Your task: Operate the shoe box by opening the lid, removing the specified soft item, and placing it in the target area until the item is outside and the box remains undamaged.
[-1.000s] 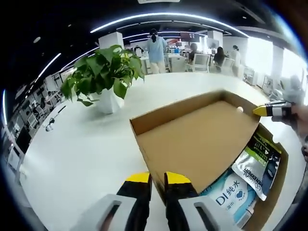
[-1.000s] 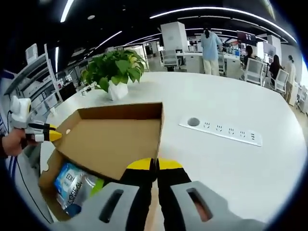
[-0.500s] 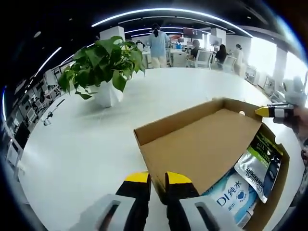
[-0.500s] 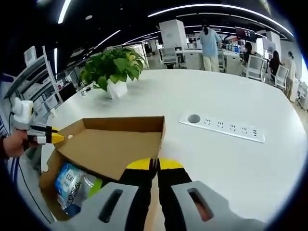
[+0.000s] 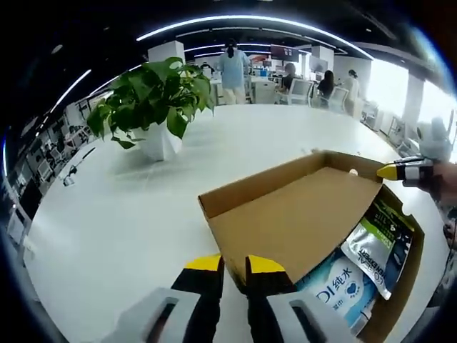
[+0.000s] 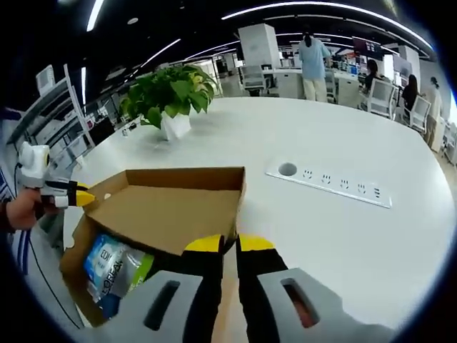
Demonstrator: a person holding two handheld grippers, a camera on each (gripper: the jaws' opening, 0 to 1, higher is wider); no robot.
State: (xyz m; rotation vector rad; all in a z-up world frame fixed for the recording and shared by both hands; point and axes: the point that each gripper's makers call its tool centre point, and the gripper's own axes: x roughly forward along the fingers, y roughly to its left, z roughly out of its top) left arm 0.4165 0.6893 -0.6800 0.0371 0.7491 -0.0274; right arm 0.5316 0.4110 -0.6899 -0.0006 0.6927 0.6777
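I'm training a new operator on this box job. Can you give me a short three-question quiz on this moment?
1. True or false: the lid is fully closed over the box.
2. What lies inside the box? A) shoes B) soft packets C) nothing
3. Which corners of the lid do the left gripper and right gripper pinch?

Key: 1. False, it is raised and the packets show beneath. 2. B. 3. One front corner each.

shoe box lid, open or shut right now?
Open. The lid is raised with its inside facing up, held at opposite edges by the left gripper and right gripper; pouches show in the box beneath.
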